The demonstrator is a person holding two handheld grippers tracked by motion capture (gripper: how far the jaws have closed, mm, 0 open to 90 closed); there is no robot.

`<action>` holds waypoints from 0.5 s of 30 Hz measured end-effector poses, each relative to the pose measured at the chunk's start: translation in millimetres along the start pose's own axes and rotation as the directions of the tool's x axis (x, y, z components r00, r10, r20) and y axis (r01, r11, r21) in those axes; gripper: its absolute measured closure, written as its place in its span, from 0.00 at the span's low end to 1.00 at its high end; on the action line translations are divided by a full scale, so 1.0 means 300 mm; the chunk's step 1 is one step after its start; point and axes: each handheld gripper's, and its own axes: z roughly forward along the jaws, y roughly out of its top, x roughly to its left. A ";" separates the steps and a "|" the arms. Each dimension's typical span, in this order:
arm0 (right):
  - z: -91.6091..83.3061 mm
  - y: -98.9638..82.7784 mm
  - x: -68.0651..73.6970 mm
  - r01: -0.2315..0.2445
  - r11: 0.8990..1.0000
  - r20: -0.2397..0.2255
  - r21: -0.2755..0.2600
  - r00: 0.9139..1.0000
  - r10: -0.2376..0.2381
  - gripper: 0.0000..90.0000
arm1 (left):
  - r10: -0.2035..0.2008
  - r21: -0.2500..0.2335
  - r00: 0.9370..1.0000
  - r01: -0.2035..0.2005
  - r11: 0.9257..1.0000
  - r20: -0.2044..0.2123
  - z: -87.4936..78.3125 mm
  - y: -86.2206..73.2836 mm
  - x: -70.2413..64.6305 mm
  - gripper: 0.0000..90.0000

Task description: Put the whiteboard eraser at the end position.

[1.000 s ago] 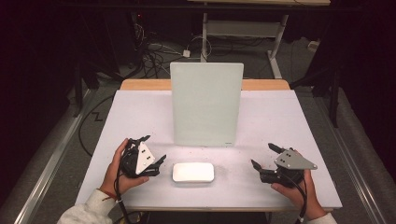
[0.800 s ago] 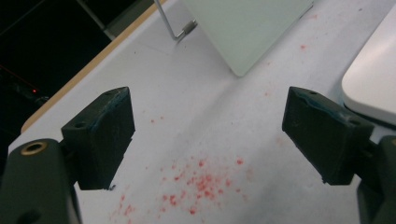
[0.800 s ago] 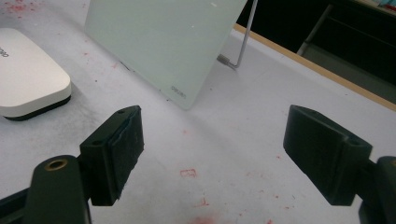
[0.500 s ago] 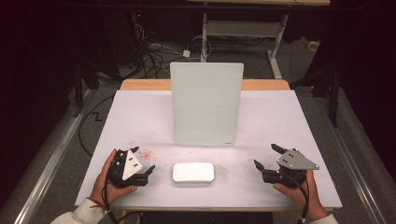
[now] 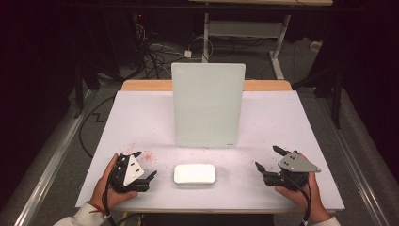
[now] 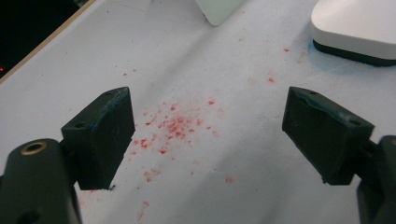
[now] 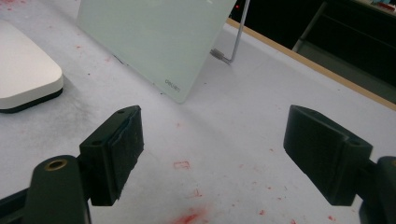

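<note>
Both tongs [image 5: 145,165] [image 5: 265,158] gape near the table's [image 5: 282,117] front edge.

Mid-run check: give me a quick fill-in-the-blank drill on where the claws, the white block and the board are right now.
1. The white block lies on the table between the two ____.
2. Both the left claw and the right claw have jaws that stand ____ and hold nothing.
3. The upright board stands ____ the white block, farther from the person.
4. The specks ahead of the left claw are ____ in colour.

Missing words: claws; open; behind; red
</note>
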 end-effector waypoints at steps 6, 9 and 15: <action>0.006 0.005 0.009 0.007 1.000 -0.003 0.003 1.000 -0.007 0.23 | -0.009 -0.007 1.000 0.009 1.000 0.001 0.002 0.002 0.006 0.18; 0.009 0.002 0.007 0.002 1.000 -0.005 0.009 1.000 -0.002 0.23 | -0.015 -0.005 1.000 0.015 1.000 0.002 0.006 0.003 0.011 0.19; 0.010 -0.004 -0.001 -0.004 1.000 -0.005 0.011 1.000 0.004 0.23 | -0.019 -0.001 1.000 0.019 1.000 0.004 0.012 0.006 0.013 0.19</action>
